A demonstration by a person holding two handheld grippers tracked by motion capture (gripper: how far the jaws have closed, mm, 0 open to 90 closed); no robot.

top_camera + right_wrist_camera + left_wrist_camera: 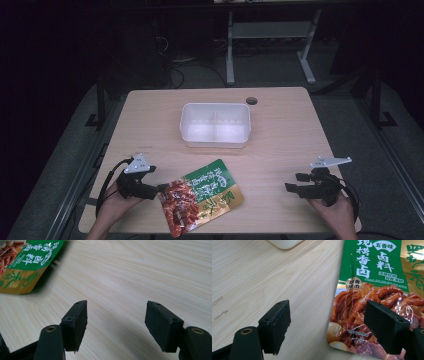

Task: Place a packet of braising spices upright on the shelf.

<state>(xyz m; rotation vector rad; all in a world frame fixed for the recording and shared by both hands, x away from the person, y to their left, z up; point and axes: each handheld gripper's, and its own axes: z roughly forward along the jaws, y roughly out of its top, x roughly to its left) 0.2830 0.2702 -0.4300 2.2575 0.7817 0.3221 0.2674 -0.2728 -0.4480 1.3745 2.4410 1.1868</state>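
Closest to my high camera is the snack pouch (201, 198), lying flat on the counter (280, 145) near its front edge, its printed red end toward me and its green-and-gold end running away to the right. That long axis goes diagonally, from low beside my left claw (162, 188) up and off toward the middle of the counter.

My left claw is released, jaws spread wide with nothing pinched. In the left gripper view the pouch's (372, 297) near edge sits just ahead, slanting across the gap: one jaw stands over bare wood to the side, the other over the pouch's printed face. So the pouch lies directly in front of this claw and slightly to its far-jaw side, touching or nearly so; I cannot tell whether the pad actually rests on the film.

My right claw (294, 182) is released too, jaws apart over bare counter. From it the pouch (22, 267) lies well off, forward and to one side, only its gold corner reaching toward it.

I judge the left claw is the nearer by far, and it would need to take the pouch's edge across its short side. The white tub (215, 124) waits beyond the pouch, well apart from both claws.
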